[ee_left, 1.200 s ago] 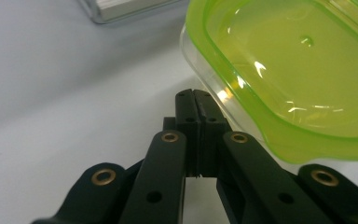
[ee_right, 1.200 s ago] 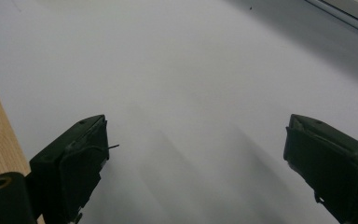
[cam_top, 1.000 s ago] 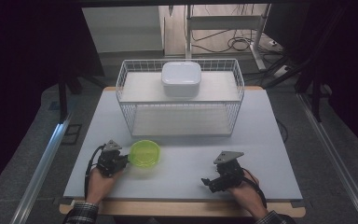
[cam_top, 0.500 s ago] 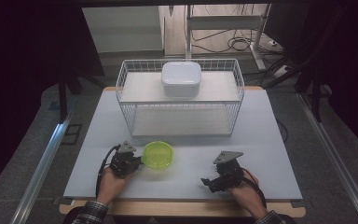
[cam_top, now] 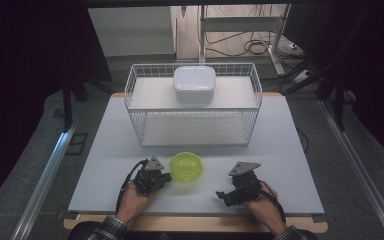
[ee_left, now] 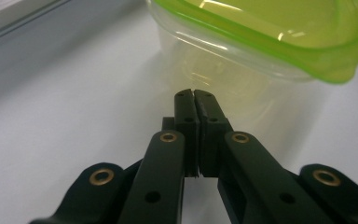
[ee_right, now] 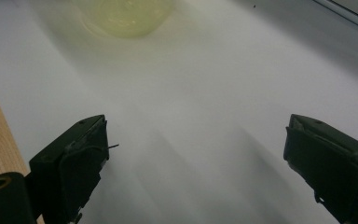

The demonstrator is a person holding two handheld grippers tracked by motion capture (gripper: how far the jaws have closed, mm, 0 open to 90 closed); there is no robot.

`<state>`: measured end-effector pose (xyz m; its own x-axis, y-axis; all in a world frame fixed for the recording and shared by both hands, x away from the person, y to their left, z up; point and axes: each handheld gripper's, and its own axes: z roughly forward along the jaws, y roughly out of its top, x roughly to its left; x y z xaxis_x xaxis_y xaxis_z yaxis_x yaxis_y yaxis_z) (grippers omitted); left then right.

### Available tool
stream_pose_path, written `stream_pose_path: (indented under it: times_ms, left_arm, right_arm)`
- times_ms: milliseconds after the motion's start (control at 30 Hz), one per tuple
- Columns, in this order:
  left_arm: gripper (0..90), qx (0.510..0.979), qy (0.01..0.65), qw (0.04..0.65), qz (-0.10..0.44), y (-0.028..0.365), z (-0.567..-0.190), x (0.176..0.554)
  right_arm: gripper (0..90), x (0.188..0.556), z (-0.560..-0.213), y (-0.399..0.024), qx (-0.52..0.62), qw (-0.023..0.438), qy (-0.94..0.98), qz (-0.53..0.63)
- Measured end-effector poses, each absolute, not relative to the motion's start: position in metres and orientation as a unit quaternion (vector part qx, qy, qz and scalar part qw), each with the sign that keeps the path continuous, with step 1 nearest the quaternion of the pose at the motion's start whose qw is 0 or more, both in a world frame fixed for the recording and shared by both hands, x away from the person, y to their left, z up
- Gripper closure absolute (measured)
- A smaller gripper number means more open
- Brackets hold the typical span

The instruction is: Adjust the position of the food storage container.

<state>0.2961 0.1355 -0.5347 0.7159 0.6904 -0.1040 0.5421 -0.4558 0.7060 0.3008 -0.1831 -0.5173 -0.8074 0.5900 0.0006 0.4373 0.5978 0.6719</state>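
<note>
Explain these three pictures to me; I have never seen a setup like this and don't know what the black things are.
A person sits at a table holding a hand tool in each hand. The left gripper and the right gripper each have two black fingers and carry a small camera. One picture looks down from above; the other two look along each tool's fingers. On the table lies a green-lidded clear container, with a wire basket behind it and a white box on top. Nothing is held: the left fingers are shut, their tips against the container's side; the right ones are wide open.
</note>
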Motion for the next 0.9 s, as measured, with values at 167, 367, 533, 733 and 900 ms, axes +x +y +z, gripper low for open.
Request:
stream_pose_path:
  times_ms: [167, 367, 533, 733, 900]
  left_arm:
    - [88.7, 0.855, 0.354, 0.367, 0.096, 0.124, -0.536, 0.294]
    - [77.0, 0.850, 0.362, 0.368, 0.107, 0.128, -0.531, 0.291]
    - [56.7, 0.843, 0.371, 0.369, 0.123, 0.135, -0.526, 0.288]
    - [37.4, 0.836, 0.372, 0.384, 0.127, 0.144, -0.522, 0.282]
    - [24.3, 0.828, 0.371, 0.402, 0.123, 0.154, -0.518, 0.273]
  right_arm:
    - [6.6, 0.301, -0.517, -0.183, 0.290, 0.110, 0.887, 0.342]
    - [6.6, 0.301, -0.517, -0.184, 0.291, 0.110, 0.886, 0.344]
    - [6.5, 0.301, -0.516, -0.185, 0.292, 0.108, 0.884, 0.349]
    - [6.5, 0.301, -0.514, -0.187, 0.294, 0.108, 0.880, 0.358]
    - [6.5, 0.300, -0.513, -0.187, 0.294, 0.108, 0.879, 0.360]
